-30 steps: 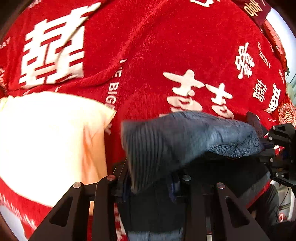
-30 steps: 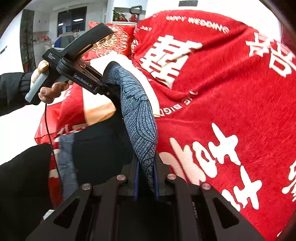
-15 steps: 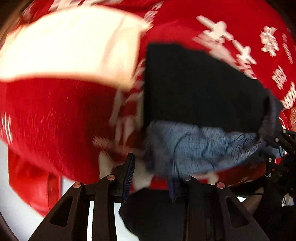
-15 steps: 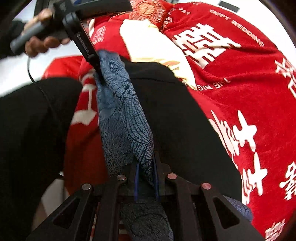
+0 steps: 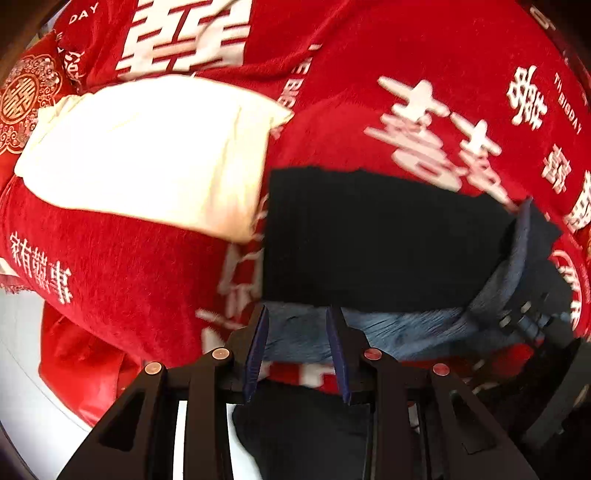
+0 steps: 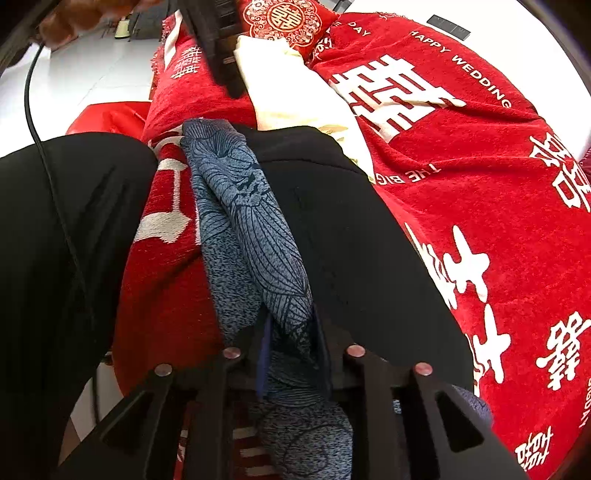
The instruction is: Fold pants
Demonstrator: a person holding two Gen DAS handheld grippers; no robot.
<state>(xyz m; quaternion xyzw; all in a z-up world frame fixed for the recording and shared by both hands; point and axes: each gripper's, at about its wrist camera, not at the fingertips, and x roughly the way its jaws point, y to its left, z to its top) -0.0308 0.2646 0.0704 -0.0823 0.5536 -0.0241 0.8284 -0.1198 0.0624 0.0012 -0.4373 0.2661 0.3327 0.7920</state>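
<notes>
The dark pants (image 5: 376,236) lie folded flat on the red wedding blanket (image 5: 369,55), with their blue patterned waistband (image 5: 406,328) along the near edge. My left gripper (image 5: 297,314) is open, its fingers standing apart on either side of the waistband's left end. In the right wrist view the pants (image 6: 362,229) lie on the blanket (image 6: 480,155), and the waistband (image 6: 251,221) runs away from my right gripper (image 6: 291,321), whose jaws have parted around its near end.
A cream folded cloth (image 5: 147,147) lies left of the pants, also shown in the right wrist view (image 6: 295,96). A red embroidered cushion (image 6: 284,18) sits at the far end. The person's black-clad leg (image 6: 62,240) and a cable (image 6: 37,110) are at left.
Both grippers have carried the waistband down from the air to the near blanket edge, laying the pants flat. Both grippers' jaws have opened off the waistband.
</notes>
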